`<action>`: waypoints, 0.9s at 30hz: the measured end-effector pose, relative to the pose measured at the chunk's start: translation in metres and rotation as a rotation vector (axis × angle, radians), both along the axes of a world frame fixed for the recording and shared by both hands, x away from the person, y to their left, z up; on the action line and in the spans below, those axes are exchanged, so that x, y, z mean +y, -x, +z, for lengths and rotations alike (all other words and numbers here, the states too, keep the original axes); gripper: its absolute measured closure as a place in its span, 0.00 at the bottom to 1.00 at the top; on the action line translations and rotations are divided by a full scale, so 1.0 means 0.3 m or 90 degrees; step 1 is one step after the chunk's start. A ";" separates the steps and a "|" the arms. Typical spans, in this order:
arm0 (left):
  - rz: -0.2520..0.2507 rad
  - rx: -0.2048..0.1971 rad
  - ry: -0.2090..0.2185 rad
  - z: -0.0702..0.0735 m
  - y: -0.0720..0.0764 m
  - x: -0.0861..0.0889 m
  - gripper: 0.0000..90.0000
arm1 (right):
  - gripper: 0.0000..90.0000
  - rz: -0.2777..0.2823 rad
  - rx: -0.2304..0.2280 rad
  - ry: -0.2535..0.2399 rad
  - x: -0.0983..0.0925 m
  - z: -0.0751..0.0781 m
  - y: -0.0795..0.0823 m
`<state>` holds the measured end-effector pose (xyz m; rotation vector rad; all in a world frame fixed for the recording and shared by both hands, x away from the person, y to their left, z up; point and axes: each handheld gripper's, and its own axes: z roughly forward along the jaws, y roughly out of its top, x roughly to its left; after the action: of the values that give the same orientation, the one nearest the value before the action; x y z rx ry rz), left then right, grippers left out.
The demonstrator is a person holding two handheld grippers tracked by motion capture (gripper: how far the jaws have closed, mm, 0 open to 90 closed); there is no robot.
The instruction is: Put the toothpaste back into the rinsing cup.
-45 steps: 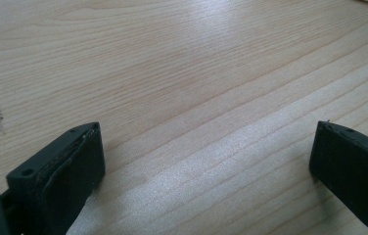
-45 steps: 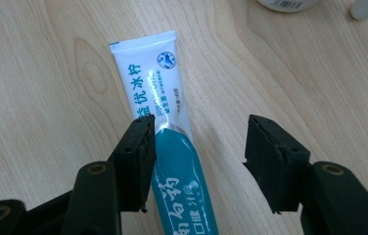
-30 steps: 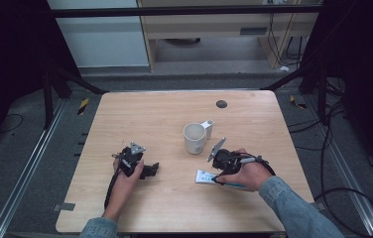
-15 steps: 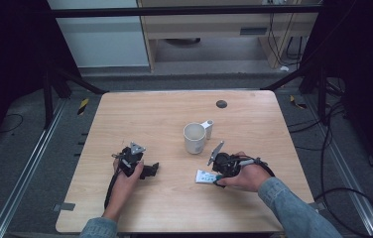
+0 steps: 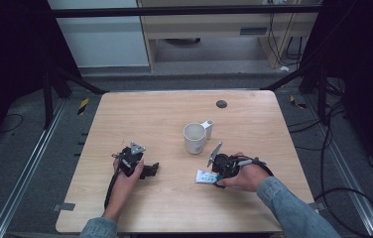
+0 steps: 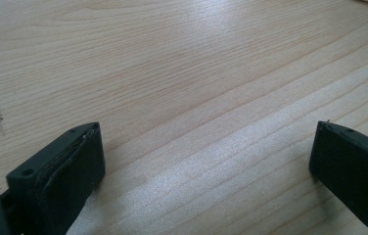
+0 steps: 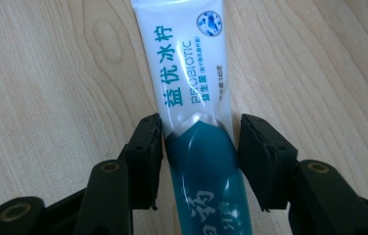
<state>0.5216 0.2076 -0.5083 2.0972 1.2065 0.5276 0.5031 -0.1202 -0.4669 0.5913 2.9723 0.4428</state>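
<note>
A white and teal toothpaste tube (image 7: 192, 73) lies flat on the wooden table (image 5: 164, 114), near its front right (image 5: 203, 176). My right gripper (image 7: 200, 137) has its two black jaws around the tube's teal part, one pad on each side, pressed against or nearly against it. In the high view this gripper (image 5: 210, 175) rests low on the table in the person's right hand. My left gripper (image 5: 152, 170) sits at the front left, held still, and its jaws stand wide apart (image 6: 206, 147) over bare wood with nothing between them.
A white mug (image 5: 193, 138) stands near the table's middle, just behind the right gripper, with a small white cylinder (image 5: 208, 128) beside it. A dark round disc (image 5: 221, 104) lies near the far edge. Cables trail on the floor to the right.
The right gripper has moved a little forward and left onto the tube, and its jaws now flank it. The left gripper has not moved.
</note>
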 end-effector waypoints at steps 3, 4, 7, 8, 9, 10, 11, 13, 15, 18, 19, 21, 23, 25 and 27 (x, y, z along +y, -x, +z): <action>0.000 0.000 0.000 0.000 0.000 0.000 0.00 | 0.59 0.003 0.001 0.001 0.000 -0.001 -0.002; 0.000 0.000 0.000 0.000 0.000 0.000 0.00 | 0.59 0.003 0.001 0.002 0.000 -0.001 -0.004; 0.000 0.000 0.000 0.000 0.000 0.000 0.00 | 0.61 0.004 0.005 -0.001 -0.002 -0.004 -0.008; 0.000 0.000 0.000 0.000 0.000 0.000 0.00 | 0.62 0.010 0.005 -0.001 -0.003 -0.005 -0.010; 0.000 0.000 0.000 0.000 0.000 0.000 0.00 | 0.63 0.009 0.006 -0.001 -0.003 -0.006 -0.010; 0.000 0.000 0.000 0.000 0.000 0.000 0.00 | 0.64 0.010 0.005 0.000 -0.004 -0.006 -0.012; 0.000 0.000 0.000 0.000 0.000 0.000 0.00 | 0.64 0.010 0.005 0.000 -0.004 -0.006 -0.012; 0.000 0.000 0.000 0.000 0.000 0.000 0.00 | 0.66 0.011 0.003 0.001 -0.005 -0.003 -0.011; 0.000 0.000 0.000 0.000 0.000 0.000 0.00 | 0.71 0.016 -0.008 0.002 -0.005 0.003 -0.009; 0.000 0.000 0.000 0.000 0.000 0.000 0.00 | 0.74 0.018 -0.012 0.004 -0.004 0.011 -0.009; 0.000 0.000 0.000 0.000 0.000 0.000 0.00 | 0.74 0.021 -0.013 0.004 -0.004 0.010 -0.009; 0.000 0.000 0.000 0.000 0.000 0.000 0.00 | 0.74 0.017 -0.012 0.010 0.000 0.009 -0.010; 0.000 0.000 0.000 0.000 0.000 0.000 0.00 | 0.73 0.020 -0.014 0.015 0.004 0.008 -0.009; 0.000 0.000 0.000 0.000 0.000 0.000 0.00 | 0.73 0.018 -0.014 0.017 0.006 0.008 -0.008; 0.000 0.000 0.000 0.000 0.000 0.000 0.00 | 0.75 0.017 -0.015 0.022 0.010 0.009 -0.007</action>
<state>0.5215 0.2076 -0.5083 2.0972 1.2062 0.5280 0.5051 -0.1171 -0.4641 0.5386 2.9624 0.3961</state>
